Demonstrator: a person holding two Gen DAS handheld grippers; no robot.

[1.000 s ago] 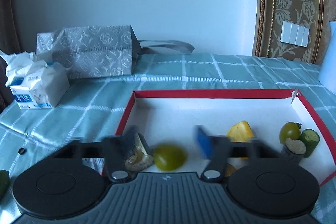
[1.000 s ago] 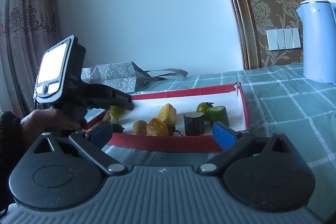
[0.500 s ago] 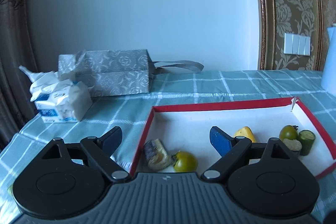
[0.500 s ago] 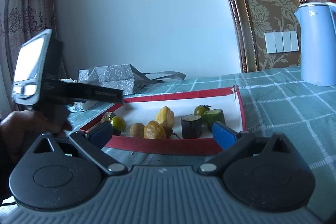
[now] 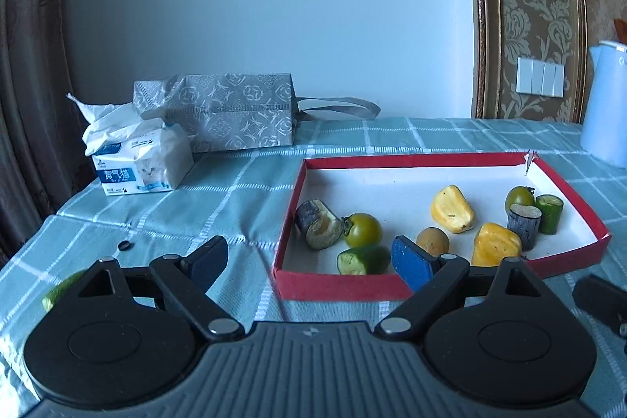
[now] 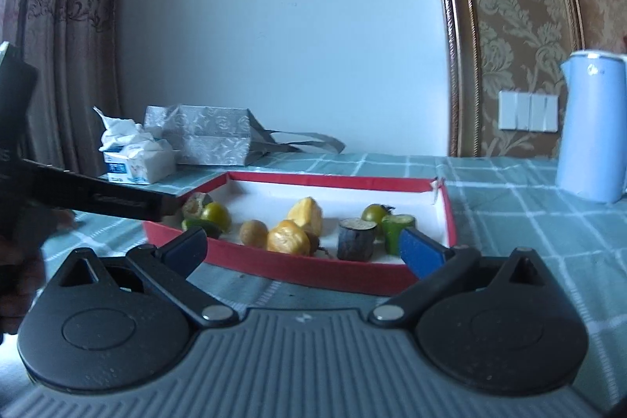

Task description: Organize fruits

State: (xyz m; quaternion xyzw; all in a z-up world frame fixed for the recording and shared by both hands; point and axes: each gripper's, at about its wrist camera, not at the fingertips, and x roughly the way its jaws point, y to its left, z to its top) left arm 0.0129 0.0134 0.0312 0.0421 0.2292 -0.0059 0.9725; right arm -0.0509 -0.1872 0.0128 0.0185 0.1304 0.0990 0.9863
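Observation:
A red-rimmed white tray (image 5: 337,285) (image 6: 298,265) holds several pieces: a green tomato (image 5: 363,230), a dark cut chunk (image 5: 318,228), a cucumber piece (image 5: 362,260), a brown round fruit (image 5: 432,241), two yellow pieces (image 5: 451,209) (image 5: 495,244), a dark cylinder (image 5: 523,224), another tomato (image 5: 519,197) and a cucumber stub (image 5: 549,213). My left gripper (image 5: 309,261) is open and empty, before the tray's near left corner. My right gripper (image 6: 303,247) is open and empty, in front of the tray. A green piece (image 5: 62,290) lies on the cloth at the far left.
A tissue pack (image 5: 137,163) and a grey patterned bag (image 5: 231,112) stand at the back left. A pale blue kettle (image 6: 591,124) stands at the right. The left gripper's body (image 6: 98,200) crosses the left of the right wrist view. A checked teal cloth (image 5: 219,198) covers the table.
My left gripper let go of the green tomato in the tray, opened and pulled back and up from the tray. The right gripper shifted only slightly.

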